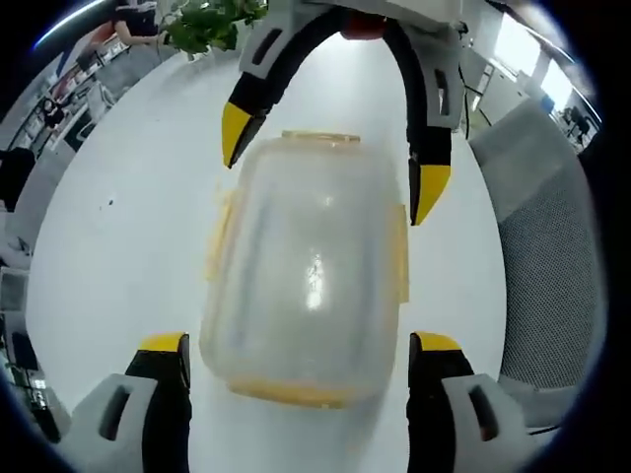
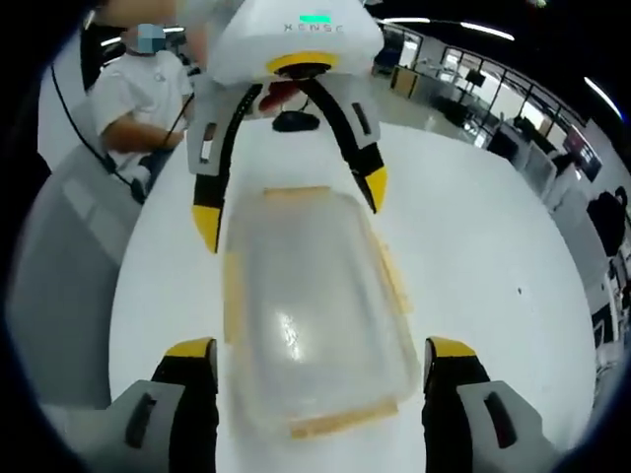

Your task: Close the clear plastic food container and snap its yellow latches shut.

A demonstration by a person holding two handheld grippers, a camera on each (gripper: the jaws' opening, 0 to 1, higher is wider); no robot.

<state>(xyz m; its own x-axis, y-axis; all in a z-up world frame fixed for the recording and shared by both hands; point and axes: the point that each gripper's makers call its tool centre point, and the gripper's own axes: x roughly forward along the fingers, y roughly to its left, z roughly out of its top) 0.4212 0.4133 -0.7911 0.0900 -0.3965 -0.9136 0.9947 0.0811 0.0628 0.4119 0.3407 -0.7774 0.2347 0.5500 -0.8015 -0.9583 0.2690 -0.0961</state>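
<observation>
The clear rectangular plastic food container with yellow latches (image 1: 308,271) sits on the round white worktop (image 1: 128,217), lid already lying on top of the box. In the left gripper view its long axis runs from 6 toward 12 o'clock, straight ahead of the left claw (image 1: 298,350), whose yellow-tipped jaws stand apart, one on either side of the near end. The right claw (image 1: 335,163) reaches in from 12 o'clock, its jaws also spread, straddling the far end without clearly touching it.

The right gripper view shows the mirror of this: the container (image 2: 311,305) lies lengthwise between the right claw (image 2: 322,360) at 6 o'clock and the left claw (image 2: 291,212) at 12. Yellow latches (image 2: 391,276) show along the long sides at 3 and 9 o'clock and at both short ends; whether any is snapped down I cannot tell.

Each claw looks equally near its own end, so the end latches seem the likely next press. A grey mesh chair (image 1: 552,256) stands at 3 o'clock, a green plant (image 1: 212,25) at 11.
</observation>
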